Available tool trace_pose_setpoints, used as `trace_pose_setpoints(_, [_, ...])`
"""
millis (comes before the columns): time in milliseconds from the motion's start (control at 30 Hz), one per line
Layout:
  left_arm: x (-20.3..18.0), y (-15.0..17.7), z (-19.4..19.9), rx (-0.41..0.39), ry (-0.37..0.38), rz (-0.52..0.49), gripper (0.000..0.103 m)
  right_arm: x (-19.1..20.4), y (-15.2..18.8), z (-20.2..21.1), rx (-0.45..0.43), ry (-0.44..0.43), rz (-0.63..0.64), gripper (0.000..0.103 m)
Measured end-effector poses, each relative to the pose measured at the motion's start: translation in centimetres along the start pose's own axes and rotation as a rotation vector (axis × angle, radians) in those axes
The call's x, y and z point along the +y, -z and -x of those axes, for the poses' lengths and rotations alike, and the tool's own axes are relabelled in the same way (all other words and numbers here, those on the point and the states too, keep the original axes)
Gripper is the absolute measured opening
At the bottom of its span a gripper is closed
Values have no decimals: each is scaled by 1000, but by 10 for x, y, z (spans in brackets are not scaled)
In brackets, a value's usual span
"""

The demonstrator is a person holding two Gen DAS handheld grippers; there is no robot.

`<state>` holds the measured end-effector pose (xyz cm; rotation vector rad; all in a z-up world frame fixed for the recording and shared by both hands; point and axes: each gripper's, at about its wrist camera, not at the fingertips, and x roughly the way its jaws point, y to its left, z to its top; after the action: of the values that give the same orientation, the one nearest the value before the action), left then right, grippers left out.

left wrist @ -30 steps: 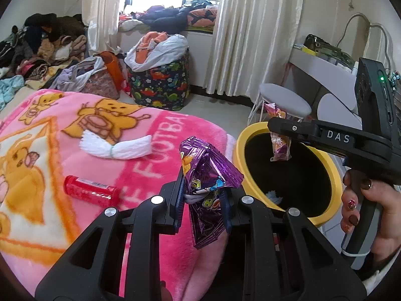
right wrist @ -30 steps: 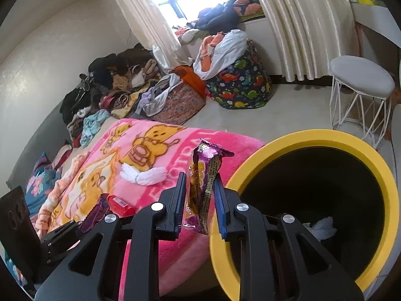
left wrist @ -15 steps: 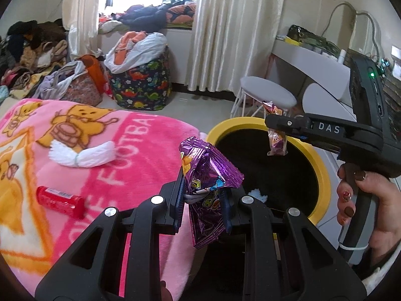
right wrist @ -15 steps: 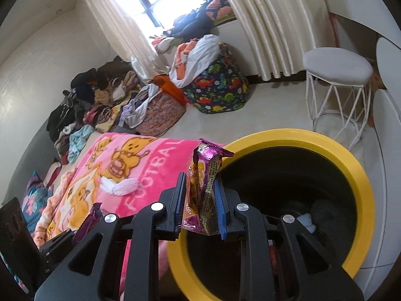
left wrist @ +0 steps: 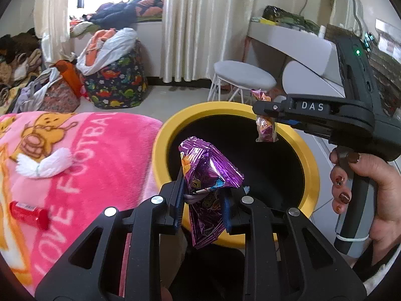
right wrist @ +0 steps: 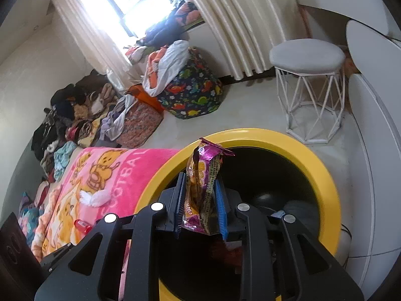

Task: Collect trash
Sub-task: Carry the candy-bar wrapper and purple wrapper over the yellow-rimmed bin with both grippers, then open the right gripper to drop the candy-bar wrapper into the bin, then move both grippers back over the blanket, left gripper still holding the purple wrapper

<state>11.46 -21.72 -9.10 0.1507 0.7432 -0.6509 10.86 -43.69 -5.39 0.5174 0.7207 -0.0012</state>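
My left gripper (left wrist: 201, 198) is shut on a crumpled purple foil snack bag (left wrist: 209, 175), held at the near rim of the yellow-rimmed black bin (left wrist: 160, 135). My right gripper (right wrist: 199, 200) is shut on a small purple-and-orange snack wrapper (right wrist: 204, 175), held over the bin's opening (right wrist: 323, 173). In the left wrist view the right gripper (left wrist: 265, 121) hangs that wrapper (left wrist: 266, 130) above the bin's far side. A red tube (left wrist: 28, 214) and a white tissue wad (left wrist: 43, 164) lie on the pink blanket (left wrist: 105, 150).
White scraps lie at the bin's bottom (right wrist: 298, 208). A white stool (right wrist: 309, 57) stands beyond the bin. A dinosaur-print bag (left wrist: 116, 85) and piles of clothes (right wrist: 75, 115) crowd the floor at the back left. A white desk (left wrist: 290, 37) is on the right.
Both grippers have swung right from the blanket toward the bin. The right gripper's wrapper now hangs over the opening; the left gripper's bag has reached the near rim.
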Motion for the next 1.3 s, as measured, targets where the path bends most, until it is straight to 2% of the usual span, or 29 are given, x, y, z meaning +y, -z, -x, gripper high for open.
trace_pose_setpoints(367, [-20, -5, -30, 45, 37, -46, 18, -37, 0, 4, -4, 30, -72, 23])
trace_pose_setpoints(667, [-30, -10, -52, 75, 71, -50, 18, -44, -1, 5, -6, 32, -84, 23])
trace_pose_setpoints(767, [-30, -12, -54, 73, 70, -54, 21, -44, -1, 5, -8, 35, -86, 29])
trace_pose_setpoints(833, [-28, -14, -55, 70, 65, -47, 34, -45, -1, 6, -10, 37, -89, 37])
trace_pose_setpoints(900, [-26, -15, -53, 65, 52, -43, 46, -45, -2, 5, -12, 44, -88, 41])
trace_pose_setpoints(967, [-24, -15, -49, 55, 41, -39, 53, -44, -2, 6, -11, 48, -87, 42])
trace_pose_setpoints(1033, [-21, -15, -46, 45, 32, -30, 72, -43, -3, 6, -13, 48, -85, 49])
trace_pose_setpoints(1067, [-19, -15, -44, 40, 30, -24, 76, -43, -3, 6, -13, 48, -84, 50])
trace_pose_setpoints(1133, [-15, -16, -39, 29, 25, -6, 91, -39, -4, 6, -19, 50, -78, 53])
trace_pose_setpoints(1300, [-9, -17, -30, 9, 9, 13, 92, -34, -6, 7, -26, 46, -61, 57])
